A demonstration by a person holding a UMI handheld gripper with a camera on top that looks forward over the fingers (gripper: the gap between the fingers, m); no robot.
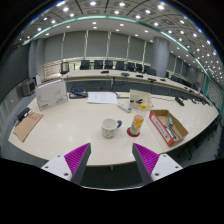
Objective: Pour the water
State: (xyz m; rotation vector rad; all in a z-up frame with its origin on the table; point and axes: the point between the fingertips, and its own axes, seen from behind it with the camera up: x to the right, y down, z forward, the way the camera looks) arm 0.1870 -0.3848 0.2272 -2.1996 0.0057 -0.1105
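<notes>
Looking forward along the fingers, the gripper point(110, 160) hangs above the near edge of a large pale table point(70, 125) in a meeting room. Its two fingers stand wide apart, magenta pads point(76, 156) facing inward, with nothing between them.

Beyond the fingers, well apart from them, a white mug point(110, 127) stands upright on the table, its handle turned toward the left. Just beside it on the right is a tall cup point(138, 124) holding something yellow-orange, set on a small red coaster point(133, 132). Whether either holds water cannot be told.

Right of the cup lies a shallow cardboard box point(167, 127) with small items inside, too small to make out. A brown flat board point(27, 125) rests near the table's left edge. Farther back sit a white box point(51, 94), some white papers point(102, 98) and a tan bag point(140, 99). Black chairs point(108, 66) line the far side under a row of windows.
</notes>
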